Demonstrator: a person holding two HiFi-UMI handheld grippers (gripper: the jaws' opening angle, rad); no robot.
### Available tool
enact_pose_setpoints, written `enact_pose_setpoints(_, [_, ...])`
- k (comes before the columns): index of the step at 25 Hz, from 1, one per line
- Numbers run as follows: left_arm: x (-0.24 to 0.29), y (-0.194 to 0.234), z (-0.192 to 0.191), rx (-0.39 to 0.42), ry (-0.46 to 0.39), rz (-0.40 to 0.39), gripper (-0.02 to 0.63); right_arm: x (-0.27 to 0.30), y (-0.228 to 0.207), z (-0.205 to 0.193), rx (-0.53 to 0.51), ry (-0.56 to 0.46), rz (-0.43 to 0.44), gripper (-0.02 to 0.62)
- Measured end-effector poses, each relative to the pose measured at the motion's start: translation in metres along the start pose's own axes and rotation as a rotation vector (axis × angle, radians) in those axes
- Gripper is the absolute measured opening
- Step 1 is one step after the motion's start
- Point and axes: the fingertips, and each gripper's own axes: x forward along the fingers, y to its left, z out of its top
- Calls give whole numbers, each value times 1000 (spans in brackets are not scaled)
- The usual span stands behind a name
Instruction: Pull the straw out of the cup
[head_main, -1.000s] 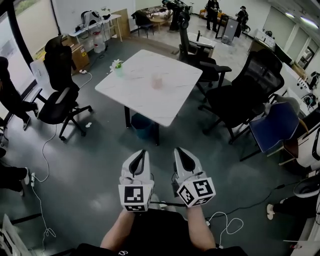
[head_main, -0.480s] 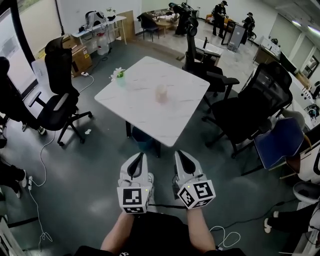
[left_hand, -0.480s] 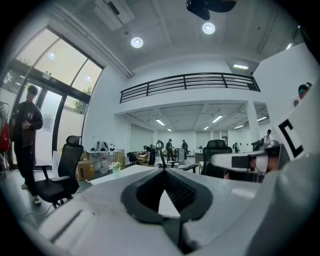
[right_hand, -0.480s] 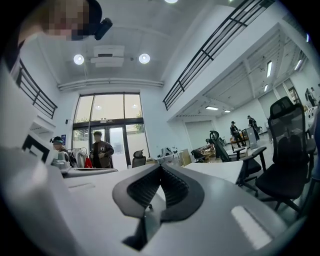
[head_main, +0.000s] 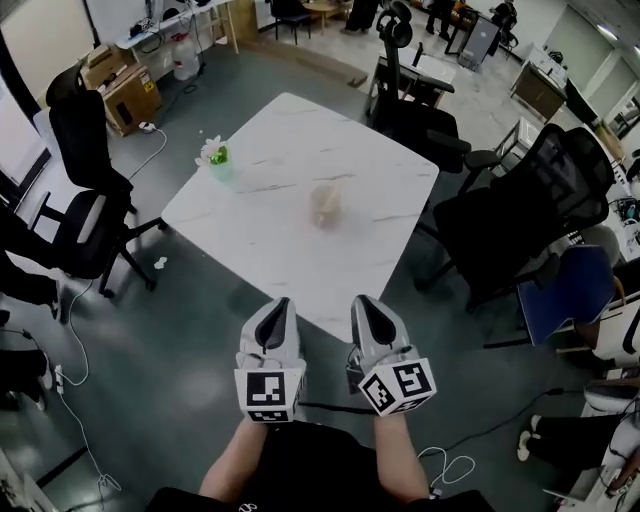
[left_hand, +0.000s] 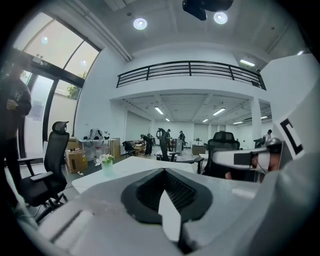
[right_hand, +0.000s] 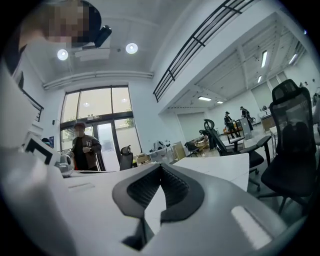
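A pale, see-through cup (head_main: 325, 205) stands near the middle of the white table (head_main: 290, 140). It is blurred, and I cannot make out a straw in it. My left gripper (head_main: 281, 301) and right gripper (head_main: 362, 299) are held side by side just short of the table's near corner, well apart from the cup. Both are shut with nothing between their fingers. The left gripper view looks along the shut left gripper (left_hand: 163, 170) to the table (left_hand: 125, 167). In the right gripper view the right gripper (right_hand: 160, 165) is shut too, with the table (right_hand: 220, 167) beyond it.
A small potted flower (head_main: 216, 158) stands at the table's left edge. Black office chairs stand to the left (head_main: 85, 215), right (head_main: 520, 215) and far side (head_main: 415, 115), with a blue chair (head_main: 560, 280) at the right. Cables (head_main: 80, 400) lie on the floor. A person (right_hand: 85, 147) stands at the left in the right gripper view.
The table and cup have come much nearer in the head view. Both grippers stay side by side and shut, now close to the table's near corner.
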Motion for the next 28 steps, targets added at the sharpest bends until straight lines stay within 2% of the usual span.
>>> enact_pose_setpoints(5, [83,41,22,-1,30,-47,0,86,-19,19,-9,22,-31,2])
enact_pose_setpoints(10, [133,59,32,-9,51,-92,0,136,-38,31,-13,34,-66,3])
enact_pose_setpoints(18, [185,53,20,-7,110,-134,0,162,-82,20,26,72,-121,3])
enact_pose_setpoints(28, [219,49,11,-9,175,-100,0,200,-109,1,62,158,-70,3])
